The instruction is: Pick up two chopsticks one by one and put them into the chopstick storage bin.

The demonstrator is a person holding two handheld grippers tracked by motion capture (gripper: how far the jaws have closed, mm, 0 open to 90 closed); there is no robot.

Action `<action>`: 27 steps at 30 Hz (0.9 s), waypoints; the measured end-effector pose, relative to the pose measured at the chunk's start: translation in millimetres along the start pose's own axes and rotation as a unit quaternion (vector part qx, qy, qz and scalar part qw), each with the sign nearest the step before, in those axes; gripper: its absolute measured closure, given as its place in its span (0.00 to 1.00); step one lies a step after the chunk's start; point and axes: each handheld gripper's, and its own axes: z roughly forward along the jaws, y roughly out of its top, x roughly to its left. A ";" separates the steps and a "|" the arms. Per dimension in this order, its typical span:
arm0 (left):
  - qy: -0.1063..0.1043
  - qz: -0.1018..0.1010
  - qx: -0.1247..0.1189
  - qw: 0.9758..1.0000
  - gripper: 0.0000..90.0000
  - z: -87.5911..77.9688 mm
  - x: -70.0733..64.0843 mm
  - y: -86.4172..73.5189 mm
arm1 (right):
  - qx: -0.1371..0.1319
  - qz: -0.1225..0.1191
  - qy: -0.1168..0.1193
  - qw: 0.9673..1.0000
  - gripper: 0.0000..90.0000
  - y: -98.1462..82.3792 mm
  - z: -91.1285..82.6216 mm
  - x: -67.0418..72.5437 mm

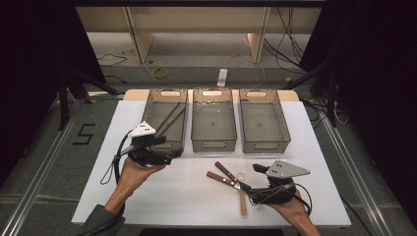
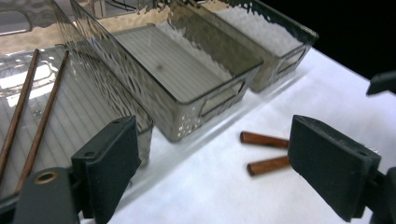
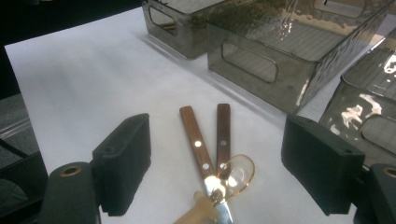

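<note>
Two wooden-handled utensils (image 1: 222, 175) lie crossed on the white tabletop (image 1: 172, 196), beside a clear spoon (image 1: 242, 196) with a pale handle. My right gripper (image 1: 251, 178) stands open just right of them. In the right gripper view its jaws (image 3: 224, 161) flank the two handles (image 3: 194, 137) and the spoon bowl (image 3: 239, 170) without touching. My left gripper (image 1: 173, 147) is open at the front wall of the left bin (image 1: 149, 105), which holds two brown chopsticks (image 1: 169, 118). The left gripper view shows those chopsticks (image 2: 44, 116) and nothing between the jaws (image 2: 219, 163).
Three smoky translucent bins stand in a row at the back: the left one, a middle bin (image 1: 213, 145) and a right bin (image 1: 264, 146), the last two with bare floors. Cables and a power strip (image 1: 222, 77) lie on the floor beyond the table.
</note>
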 end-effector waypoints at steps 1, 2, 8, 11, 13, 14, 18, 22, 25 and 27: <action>0.000 0.000 -0.002 1.000 0.18 -1.1 -0.8 -2.5 | 0.001 -0.002 0.000 1.000 0.29 1.6 0.7 0.0; -0.002 -0.004 -0.005 1.000 0.18 -1.8 -1.4 -5.6 | -0.001 -0.004 0.001 1.000 0.29 2.9 1.5 0.2; 0.022 0.015 -0.013 1.000 0.18 -3.8 -12.9 -21.1 | 0.017 -0.017 -0.003 1.000 0.31 10.5 5.4 0.9; 0.026 0.019 -0.030 0.999 0.18 -8.6 -15.0 -20.8 | 0.030 -0.018 -0.003 0.999 0.32 14.3 11.9 0.4; 0.012 0.010 -0.040 0.999 0.18 -11.0 -14.5 -21.9 | 0.042 -0.021 0.000 0.999 0.33 16.6 17.4 -0.7; 0.005 0.009 -0.042 0.999 0.18 -11.6 -14.6 -22.6 | 0.048 -0.022 0.001 0.999 0.33 17.3 20.5 -1.4; -0.003 0.006 -0.043 0.999 0.18 -12.2 -18.3 -24.8 | 0.083 -0.018 -0.005 0.996 0.35 18.4 32.0 -5.6; -0.003 0.015 -0.039 0.999 0.18 -13.5 -23.7 -27.9 | 0.110 -0.013 -0.008 0.994 0.37 17.0 36.1 -6.6; -0.003 0.019 -0.036 0.999 0.18 -14.7 -26.1 -29.5 | 0.133 -0.006 -0.005 0.991 0.39 15.5 35.7 -4.4; -0.004 0.018 -0.036 0.999 0.18 -15.3 -27.4 -30.4 | 0.144 -0.002 -0.007 0.989 0.40 13.6 34.3 -1.6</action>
